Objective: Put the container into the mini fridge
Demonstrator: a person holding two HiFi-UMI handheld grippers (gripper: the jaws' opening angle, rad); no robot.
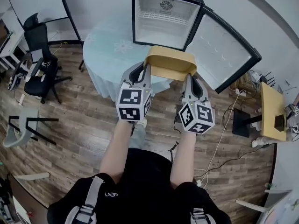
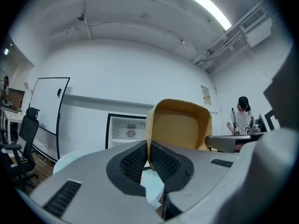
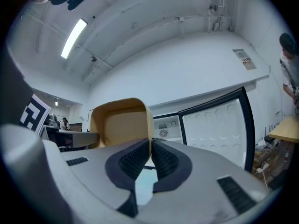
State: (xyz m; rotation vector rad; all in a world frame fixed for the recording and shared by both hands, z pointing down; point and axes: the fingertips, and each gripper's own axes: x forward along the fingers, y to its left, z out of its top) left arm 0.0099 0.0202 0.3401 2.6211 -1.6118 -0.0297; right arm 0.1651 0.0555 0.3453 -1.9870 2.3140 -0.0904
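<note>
- We hold a yellow container [image 1: 170,62] at the centre of the head view, just in front of the open mini fridge [image 1: 163,20] and over the near edge of the round table [image 1: 105,55].
- The container is carried off the table between the two grippers, one on each side wall.
- Left gripper [image 1: 147,68]: its jaws are drawn narrow and pinch the container's left wall. In the left gripper view the dark ribbed pads [image 2: 135,160] press on the thin yellow rim.
- Right gripper [image 1: 189,76]: its jaws are narrow too and clamp the container's right wall. In the right gripper view the wall runs straight down between the pads [image 3: 164,158].
- Both grippers point level toward the fridge, and the marker cubes face us.
- The fridge stands on the table at upper centre of the frame, with a white inside and a wire shelf.
- Its door [image 1: 224,50] is swung wide to the right.
- An office chair [image 1: 39,64] stands at the left and a whiteboard [image 1: 35,3] at the upper left.
- A small yellow side table [image 1: 272,111] stands at the right edge.
- The floor is wood, with cables lying at the lower right.
</note>
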